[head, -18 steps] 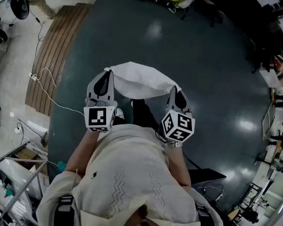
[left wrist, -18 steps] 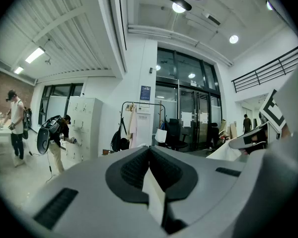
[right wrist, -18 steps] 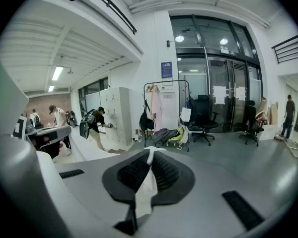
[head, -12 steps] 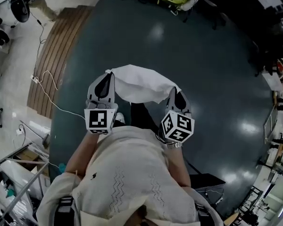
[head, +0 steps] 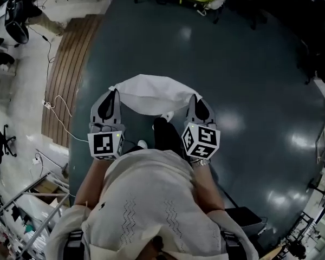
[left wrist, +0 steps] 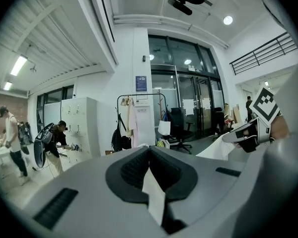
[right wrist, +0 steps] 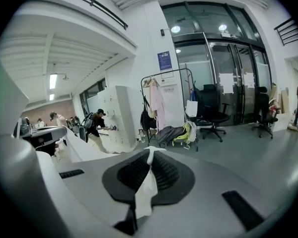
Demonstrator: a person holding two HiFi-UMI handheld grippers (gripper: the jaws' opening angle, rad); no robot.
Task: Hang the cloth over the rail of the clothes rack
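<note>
A white cloth [head: 151, 93] hangs stretched between my two grippers above the dark floor, in front of the person's body. My left gripper [head: 111, 91] is shut on its left corner, and a strip of cloth [left wrist: 154, 195] shows pinched between the dark pads. My right gripper [head: 196, 97] is shut on the right corner, with a fold of cloth [right wrist: 148, 185] sticking out of the jaws. The clothes rack [right wrist: 165, 105] stands far ahead by the glass doors, garments hanging from its rail [right wrist: 166, 73]. It also shows as the rack [left wrist: 139, 115] in the left gripper view.
A wooden platform [head: 65, 64] and a white cable [head: 59, 110] lie at the left. Bags [right wrist: 181, 133] sit by the rack, and office chairs [right wrist: 213, 115] stand near the doors. People [left wrist: 57, 143] are by the lockers [right wrist: 116, 115]. Shelving [head: 21, 210] is at lower left.
Both grippers and the cloth have shifted slightly left and down in the head view, and the floor has slid beneath them. The cloth now spans a little wider. Both grips are unchanged.
</note>
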